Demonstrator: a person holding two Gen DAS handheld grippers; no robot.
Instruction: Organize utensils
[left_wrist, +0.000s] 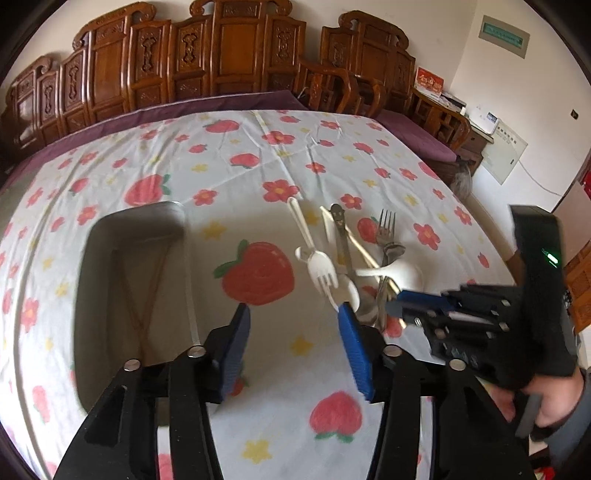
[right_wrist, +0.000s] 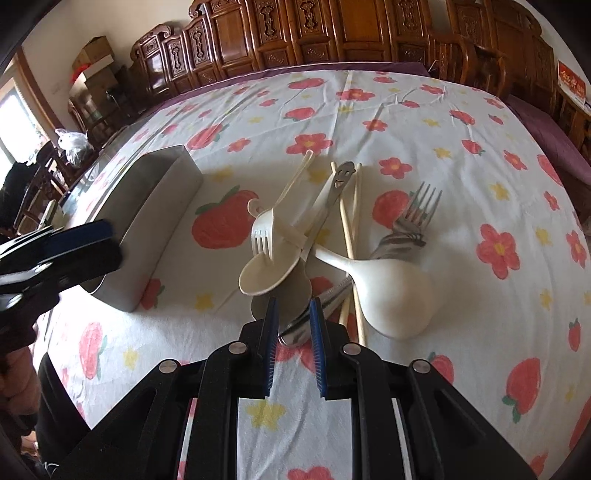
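Utensils lie in a loose crossed heap on the tabletop, on the white cloth printed with red strawberries and flowers. In the heap you have a cream plastic fork resting over a cream plastic spoon, a steel spoon with a smiling face cut into its handle, a pair of pale wooden chopsticks, a steel fork and a large white ladle-shaped spoon. The items overlap and touch one another; which lies lowest cannot be told.

Your right gripper sits low at the near edge of the heap. Its jaws stand narrowly apart with a steel utensil end between them; whether the blue pads press on it cannot be told. The left wrist view shows the same gripper reaching into the heap from the right.

Your left gripper hangs above bare cloth between the heap and the grey rectangular metal container, its jaws spread wide and holding nothing. The container stands upright to the left of the heap, apart from it. Carved dark wooden furniture lines the far side of the tabletop.
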